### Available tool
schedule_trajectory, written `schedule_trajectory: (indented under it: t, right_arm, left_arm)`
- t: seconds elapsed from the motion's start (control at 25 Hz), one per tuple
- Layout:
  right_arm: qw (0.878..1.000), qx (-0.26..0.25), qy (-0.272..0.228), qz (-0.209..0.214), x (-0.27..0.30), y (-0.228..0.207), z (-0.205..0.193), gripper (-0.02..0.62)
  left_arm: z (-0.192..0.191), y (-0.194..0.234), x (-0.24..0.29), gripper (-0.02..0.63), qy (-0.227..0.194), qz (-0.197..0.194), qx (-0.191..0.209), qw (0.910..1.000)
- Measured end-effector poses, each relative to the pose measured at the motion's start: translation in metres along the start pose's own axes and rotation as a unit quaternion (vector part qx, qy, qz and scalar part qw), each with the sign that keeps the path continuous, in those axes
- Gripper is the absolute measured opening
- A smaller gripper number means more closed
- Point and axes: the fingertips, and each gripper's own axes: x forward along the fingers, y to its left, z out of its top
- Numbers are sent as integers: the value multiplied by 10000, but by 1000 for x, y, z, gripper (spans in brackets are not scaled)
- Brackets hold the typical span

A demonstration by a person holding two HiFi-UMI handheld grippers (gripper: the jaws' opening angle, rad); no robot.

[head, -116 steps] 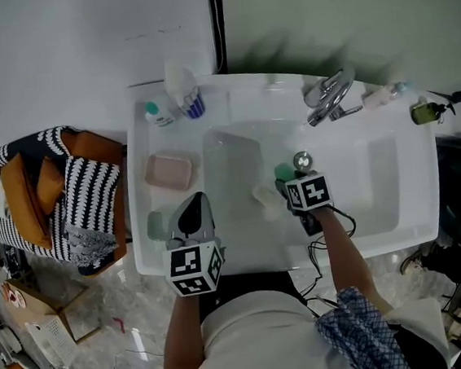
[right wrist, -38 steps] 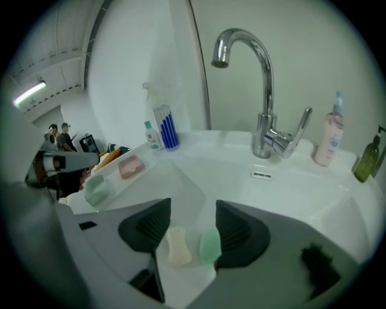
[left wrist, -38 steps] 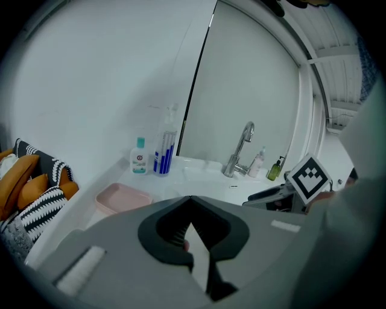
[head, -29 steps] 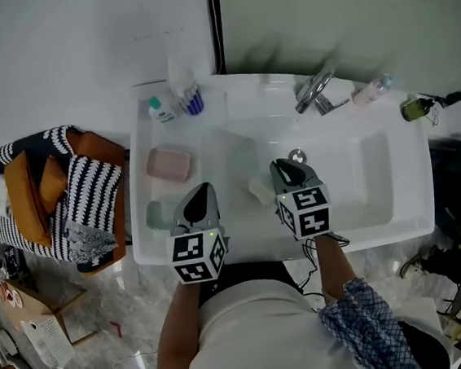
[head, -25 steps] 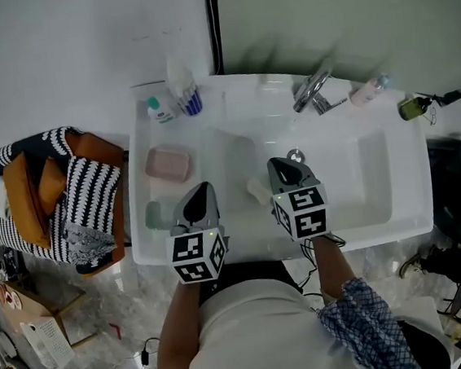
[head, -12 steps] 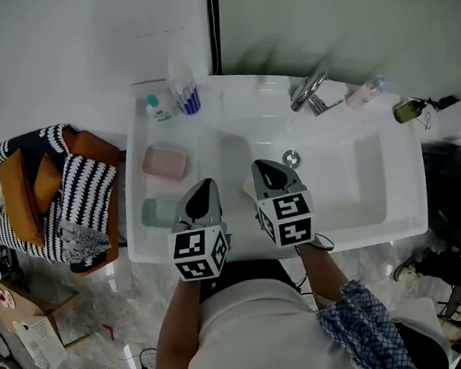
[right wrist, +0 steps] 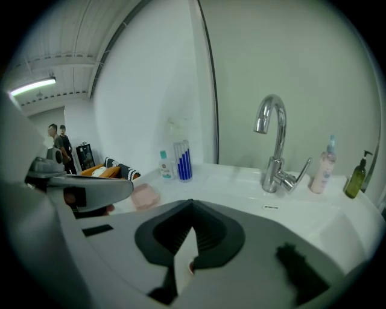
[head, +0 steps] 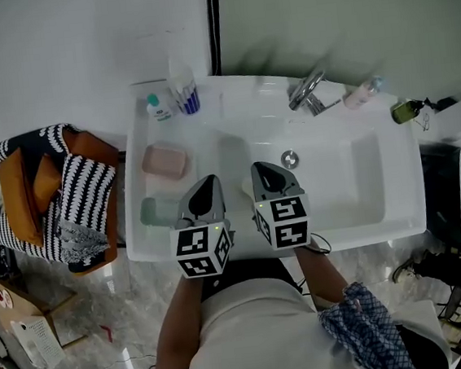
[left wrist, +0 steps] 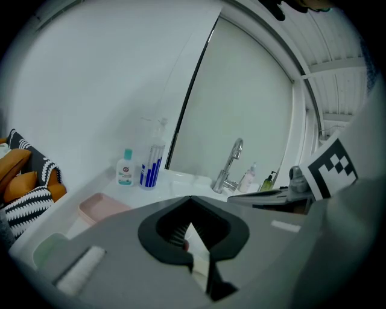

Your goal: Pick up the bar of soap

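A pale bar of soap (head: 246, 188) lies in the white sink (head: 355, 199) near its front left, mostly hidden behind my right gripper (head: 260, 169). That gripper hovers just right of the soap, jaws shut with nothing between them; in the right gripper view (right wrist: 192, 203) the jaws meet at the tip. My left gripper (head: 206, 179) hangs over the sink's front left rim, level with the right one, also shut and empty (left wrist: 192, 198). A pink soap dish (head: 167, 161) sits on the left ledge.
A chrome faucet (head: 306, 93) stands at the back, the drain (head: 290, 158) in the basin. Two bottles (head: 184, 94) stand at the back left, a pink bottle (head: 360, 92) and green bottle (head: 407, 109) at the back right. A pale green pad (head: 156, 212) lies front left.
My right gripper has slid left and toward the sink's front rim, ending beside the left gripper and over the soap. The left gripper has barely moved.
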Motion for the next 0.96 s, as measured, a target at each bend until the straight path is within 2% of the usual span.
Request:
schedule_trajectory:
  t: [0.16, 0.4, 0.96]
  right_arm:
    - [9999, 33, -69, 134, 0, 5, 2, 14]
    - [9997, -198, -55, 124, 1, 14, 4, 14]
    - [9992, -359, -71, 128, -2, 18, -2, 14]
  left_arm:
    - [1, -3, -1, 8, -3, -22, 40, 10000]
    - [10, -6, -5, 8, -163, -10, 23, 9999]
    - [13, -2, -15, 8, -216, 97, 40, 9997]
